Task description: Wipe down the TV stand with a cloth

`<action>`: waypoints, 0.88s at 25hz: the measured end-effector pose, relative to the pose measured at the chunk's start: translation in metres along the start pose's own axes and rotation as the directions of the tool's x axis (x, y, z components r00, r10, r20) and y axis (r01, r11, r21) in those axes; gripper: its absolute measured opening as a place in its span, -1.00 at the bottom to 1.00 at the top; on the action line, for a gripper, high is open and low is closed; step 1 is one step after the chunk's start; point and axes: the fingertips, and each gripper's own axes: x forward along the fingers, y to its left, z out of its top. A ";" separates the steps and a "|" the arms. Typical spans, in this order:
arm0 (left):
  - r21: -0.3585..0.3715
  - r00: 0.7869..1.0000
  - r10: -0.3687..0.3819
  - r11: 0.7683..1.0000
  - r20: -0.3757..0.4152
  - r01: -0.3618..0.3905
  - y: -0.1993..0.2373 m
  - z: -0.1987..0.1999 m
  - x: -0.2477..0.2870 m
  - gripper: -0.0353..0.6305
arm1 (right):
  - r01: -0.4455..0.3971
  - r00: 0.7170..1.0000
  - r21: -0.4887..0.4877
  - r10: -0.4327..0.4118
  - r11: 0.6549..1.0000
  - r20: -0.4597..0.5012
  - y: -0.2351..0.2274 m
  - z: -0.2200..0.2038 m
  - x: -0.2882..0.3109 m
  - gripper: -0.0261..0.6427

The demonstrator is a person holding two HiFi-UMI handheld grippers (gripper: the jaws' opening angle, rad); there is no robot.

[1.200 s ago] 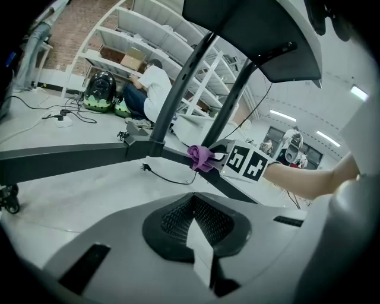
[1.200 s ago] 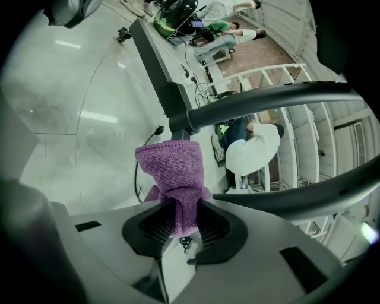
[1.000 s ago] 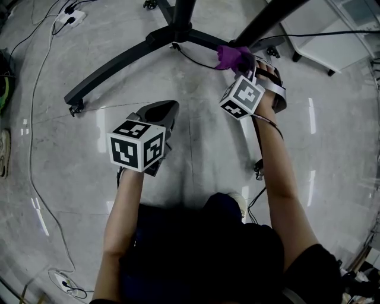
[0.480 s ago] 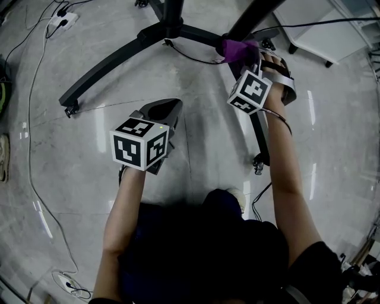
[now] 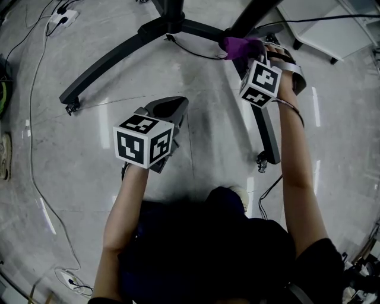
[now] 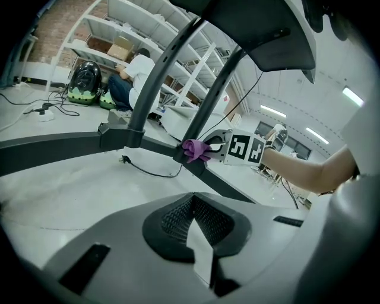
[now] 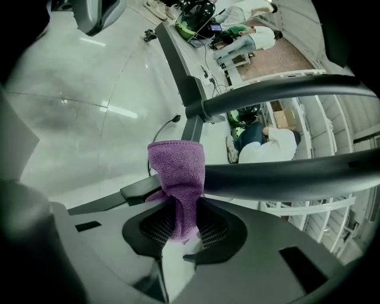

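The TV stand's black base spreads its legs over the grey floor; one leg runs down to a castor on the right. A purple cloth lies against the top of that leg, and my right gripper is shut on it. In the right gripper view the cloth hangs from between the pads and presses on the black leg. My left gripper hovers over bare floor left of that leg, shut with nothing in it. It looks towards the cloth.
A black cable trails from the hub across the floor. A power strip and thin wires lie at the left. White furniture stands at the top right. A person crouches by shelves in the background.
My right gripper has shifted slightly right and up in the head view and turned a little, with the cloth still on the leg. The left gripper has barely moved.
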 end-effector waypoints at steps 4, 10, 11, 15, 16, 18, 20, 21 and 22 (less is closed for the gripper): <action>-0.014 1.000 -0.017 1.000 0.000 0.017 -0.001 0.002 0.004 -0.87 | -0.068 0.995 0.003 0.067 0.998 0.075 0.002 0.002 0.000 -0.61; -0.005 1.000 -0.030 1.000 -0.005 0.030 -0.007 0.004 0.009 -0.87 | -0.097 0.987 -0.022 0.099 0.995 0.129 0.010 0.003 -0.011 -0.62; -0.005 0.999 -0.033 0.999 -0.011 0.033 -0.008 0.002 0.010 -0.87 | -0.095 0.987 -0.026 0.098 0.995 0.129 0.012 0.003 -0.013 -0.62; 0.007 0.998 -0.054 0.999 -0.038 0.054 -0.018 -0.006 0.018 -0.87 | -0.104 0.986 -0.044 0.108 0.994 0.124 0.022 -0.001 -0.020 -0.62; 0.010 0.997 -0.060 0.998 -0.044 0.061 -0.021 -0.009 0.020 -0.87 | -0.110 0.985 -0.042 0.115 0.993 0.126 0.027 -0.003 -0.022 -0.62; 0.013 0.996 -0.072 0.997 -0.053 0.073 -0.025 -0.012 0.023 -0.87 | -0.120 0.984 -0.038 0.124 0.992 0.129 0.037 -0.007 -0.026 -0.62; 0.015 0.995 -0.080 0.997 -0.064 0.081 -0.028 -0.015 0.026 -0.87 | -0.121 0.984 -0.043 0.125 0.992 0.128 0.047 -0.011 -0.030 -0.62; 0.017 0.994 -0.084 0.996 -0.070 0.085 -0.029 -0.017 0.027 -0.87 | -0.113 0.985 -0.051 0.119 0.992 0.126 0.052 -0.012 -0.032 -0.62; 0.018 0.993 -0.087 0.996 -0.075 0.088 -0.030 -0.019 0.028 -0.87 | -0.103 0.986 -0.063 0.110 0.993 0.123 0.055 -0.013 -0.034 -0.62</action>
